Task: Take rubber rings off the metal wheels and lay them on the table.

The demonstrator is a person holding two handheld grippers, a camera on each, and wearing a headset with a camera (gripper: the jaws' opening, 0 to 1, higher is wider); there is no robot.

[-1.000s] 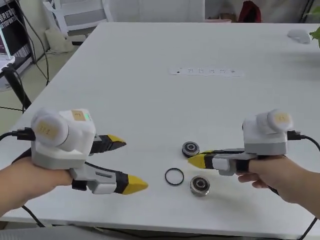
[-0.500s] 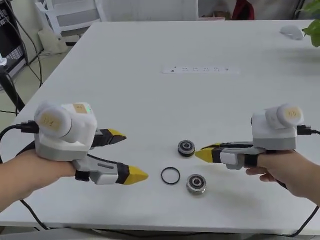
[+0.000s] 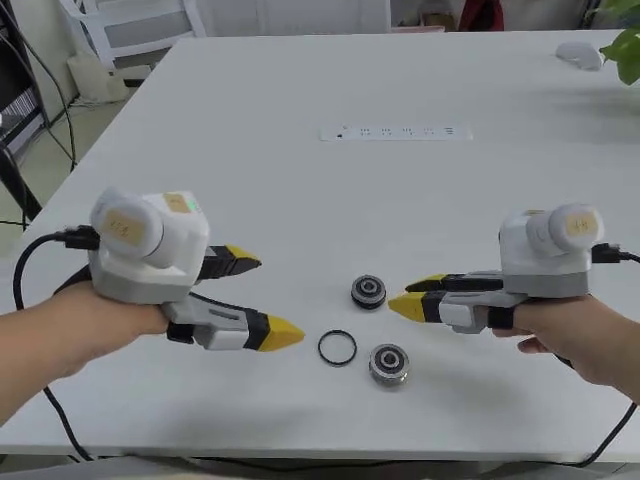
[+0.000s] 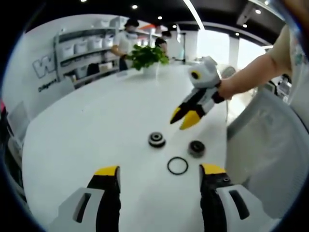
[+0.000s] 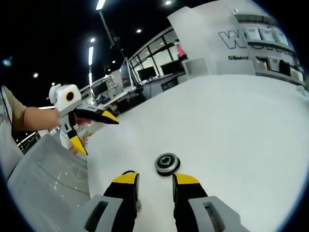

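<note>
My left claw is spread wide, my right claw barely parted, both empty over the worktop, where a rubber ring lies beside the near wheel and far wheel.

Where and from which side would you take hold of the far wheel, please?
Across its outer rim, jaws on opposite sides. The far wheel lies flat on the table, so only its round edge offers a hold. Probably come low from the right: the right hand-held gripper, jaws open, points at it.
</note>
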